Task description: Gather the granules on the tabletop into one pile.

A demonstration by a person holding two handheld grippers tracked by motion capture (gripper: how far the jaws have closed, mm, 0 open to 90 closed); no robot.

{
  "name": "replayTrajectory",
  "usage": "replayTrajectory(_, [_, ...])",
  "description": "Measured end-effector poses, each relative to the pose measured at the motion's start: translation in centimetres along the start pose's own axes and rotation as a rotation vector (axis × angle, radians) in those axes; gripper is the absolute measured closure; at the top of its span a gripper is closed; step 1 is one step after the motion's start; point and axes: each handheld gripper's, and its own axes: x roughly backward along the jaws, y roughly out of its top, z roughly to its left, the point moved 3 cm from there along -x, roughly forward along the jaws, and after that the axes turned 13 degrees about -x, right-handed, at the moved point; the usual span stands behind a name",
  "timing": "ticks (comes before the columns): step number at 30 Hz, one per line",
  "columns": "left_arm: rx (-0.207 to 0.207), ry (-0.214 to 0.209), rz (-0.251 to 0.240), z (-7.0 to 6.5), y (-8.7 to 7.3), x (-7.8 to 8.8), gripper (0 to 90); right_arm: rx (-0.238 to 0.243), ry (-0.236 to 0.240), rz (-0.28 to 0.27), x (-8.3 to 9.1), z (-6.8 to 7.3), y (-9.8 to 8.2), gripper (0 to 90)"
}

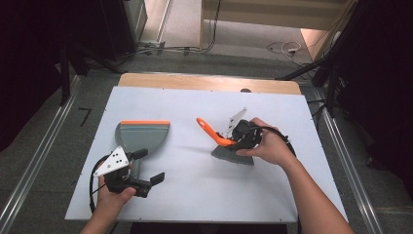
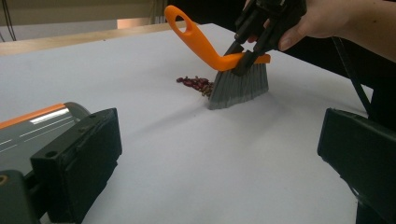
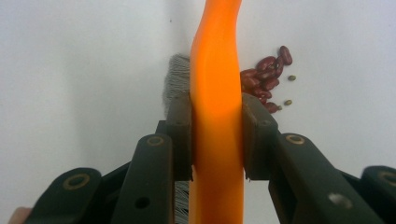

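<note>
The right hand-held gripper (image 1: 242, 138) is clamped on the orange handle of the brush (image 2: 224, 58), one jaw pressed against each side of the handle, as the right gripper view shows. The brush stands on the white surface (image 1: 204, 195) right of the middle, its grey bristles touching the surface and the looped end of the handle slanting up and away towards the left. A small heap of red beans (image 2: 195, 83), with a few greenish ones, lies just beside the bristles, on the side facing the dustpan. The left hand-held gripper (image 1: 147, 169) has its jaws spread wide and holds nothing. It sits just by the handle of the grey dustpan (image 1: 142, 135), which lies flat on the left of the surface, well apart from the brush.
</note>
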Motion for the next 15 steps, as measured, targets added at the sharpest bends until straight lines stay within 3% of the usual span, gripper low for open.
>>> replayTrajectory(15, [0.002, -0.001, -0.002, 0.1, -0.1, 0.0, 0.7, -0.027, -0.01, -0.012, -0.4, -1.7, 0.9, 67.5])
